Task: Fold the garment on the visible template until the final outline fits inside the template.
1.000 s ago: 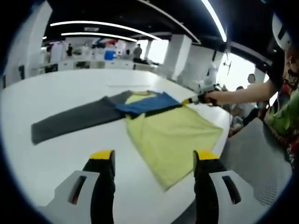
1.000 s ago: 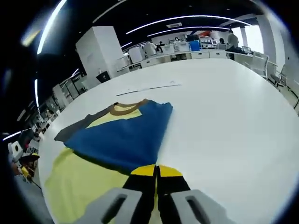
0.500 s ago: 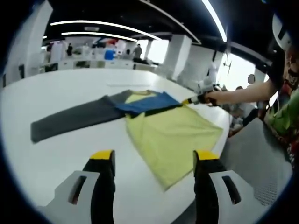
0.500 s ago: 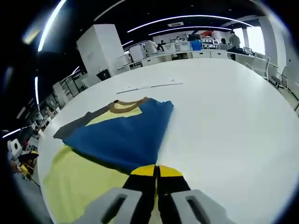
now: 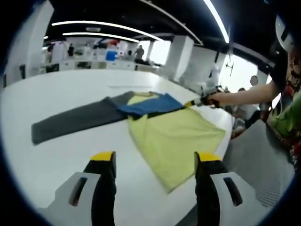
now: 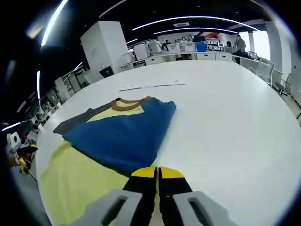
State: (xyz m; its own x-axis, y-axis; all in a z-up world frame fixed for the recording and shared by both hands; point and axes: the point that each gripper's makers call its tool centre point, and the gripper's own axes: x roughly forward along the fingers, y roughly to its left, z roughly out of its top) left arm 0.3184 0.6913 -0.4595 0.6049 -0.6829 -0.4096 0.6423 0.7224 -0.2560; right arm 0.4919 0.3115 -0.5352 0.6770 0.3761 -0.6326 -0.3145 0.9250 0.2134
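A garment lies flat on the white table [image 5: 61, 89]: a yellow body [image 5: 176, 136], a grey sleeve [image 5: 75, 120] stretched to the left, and a blue sleeve [image 5: 150, 104] folded across the chest. My left gripper [image 5: 155, 157] hovers open above the table, short of the yellow hem. In the right gripper view the blue sleeve [image 6: 124, 134] covers the yellow body [image 6: 80, 181] below a brown collar [image 6: 129, 103]. My right gripper [image 6: 158, 172] is shut on the blue sleeve's end. That gripper [image 5: 193, 101] also appears in the left gripper view, held by a person's arm [image 5: 240, 98].
A thin line of template marking [image 6: 153, 86] lies on the table beyond the collar. The table's edge [image 5: 230, 136] runs close behind the yellow hem, with a grey chair [image 5: 258, 160] past it. Desks and people stand far off in the room.
Both views have shifted only slightly with the hands. The right gripper still holds the blue sleeve over the body; the garment lies as before.
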